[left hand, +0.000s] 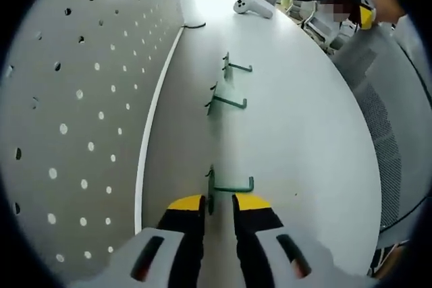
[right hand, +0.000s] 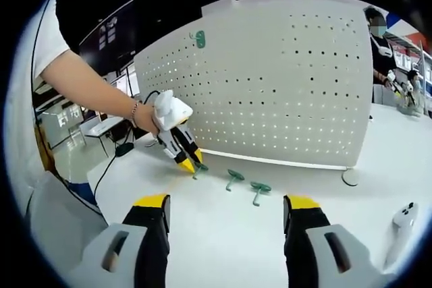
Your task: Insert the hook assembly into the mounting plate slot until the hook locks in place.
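My left gripper [left hand: 217, 206] stands spread around the nearest hook [left hand: 226, 187] lying on the surface [left hand: 297, 133]. I should press on its flat base, squarely, before lifting it to the pegboard [right hand: 270, 79]. My right gripper [right hand: 226, 210] waits wide apart, holding nothing.

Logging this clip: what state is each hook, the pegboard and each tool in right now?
Left tool: jaws around the nearest hook, apparently not clamped.
Right tool: open, holding nothing.
Middle hook: lying loose on the table.
Far hook: lying loose.
Mounted hook: hanging on the pegboard.
Pegboard: upright.
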